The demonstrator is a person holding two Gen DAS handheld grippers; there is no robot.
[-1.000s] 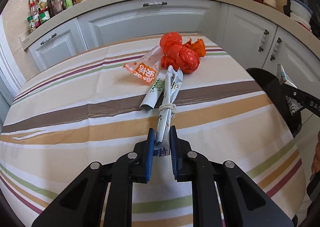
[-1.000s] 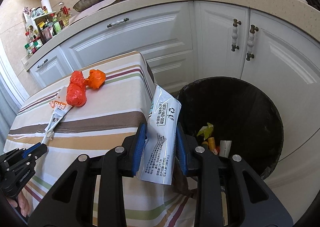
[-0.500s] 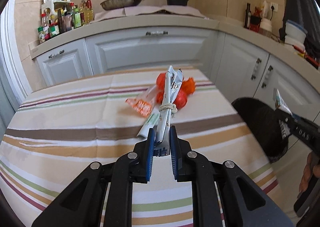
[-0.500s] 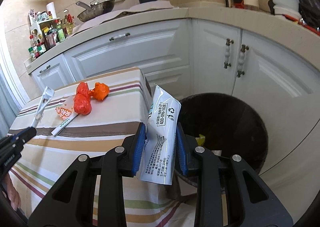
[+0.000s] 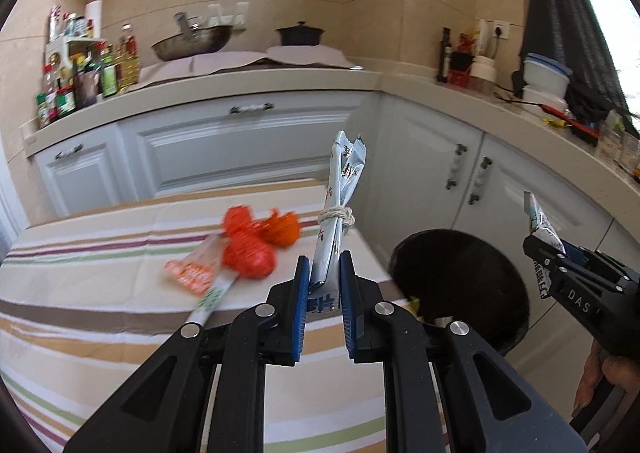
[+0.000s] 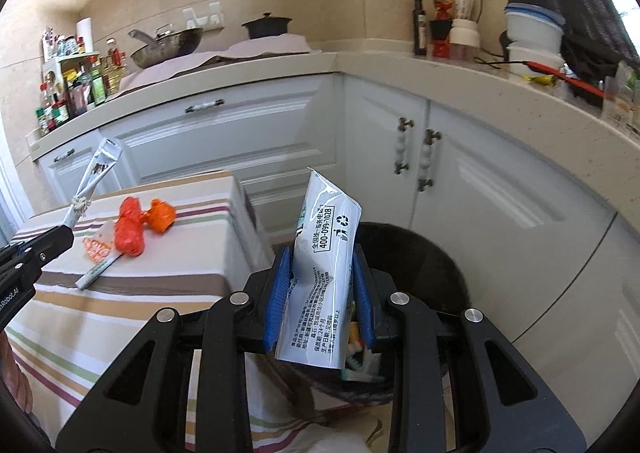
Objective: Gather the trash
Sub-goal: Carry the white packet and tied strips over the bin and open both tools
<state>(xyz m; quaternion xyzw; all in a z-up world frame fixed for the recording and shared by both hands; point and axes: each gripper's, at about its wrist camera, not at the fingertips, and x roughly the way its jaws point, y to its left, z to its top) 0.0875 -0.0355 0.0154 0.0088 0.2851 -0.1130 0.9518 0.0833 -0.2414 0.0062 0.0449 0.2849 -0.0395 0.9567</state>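
Bin relative to fingers: the black trash bin (image 6: 424,253) lay directly ahead of and below the right gripper (image 6: 320,289); from the left gripper (image 5: 324,293) the same bin (image 5: 460,285) lay ahead and off to the right, past the edge of the striped surface (image 5: 100,333); the right hand looked the nearer of the 2.
Right fingers: closed on the white pouch (image 6: 324,273); its long axis ran up and forward out of the fingers (image 6: 276,293), its lower end hanging over the bin mouth.
Left fingers: clamped on the tied silver wrapper (image 5: 340,213); its long axis stood nearly upright out of the fingers (image 5: 301,305), the string knot above the fingertips; seen from the right wrist it (image 6: 94,181) was clear of the surface.
Left on the surface: orange bags (image 5: 256,245) and an orange-printed sachet with a green-printed stick (image 5: 200,281), ahead and left of the left fingers, not touched by them.
Coming move, as a judgement: the pouch needed only a release to drop in; the wrapper needed a carry to the right before release.
Change from 1 second earlier: the silver wrapper had lain on the surface among the other pieces and now stood lifted off it; both views had tilted up to show more wall and counter; both grips looked unchanged.
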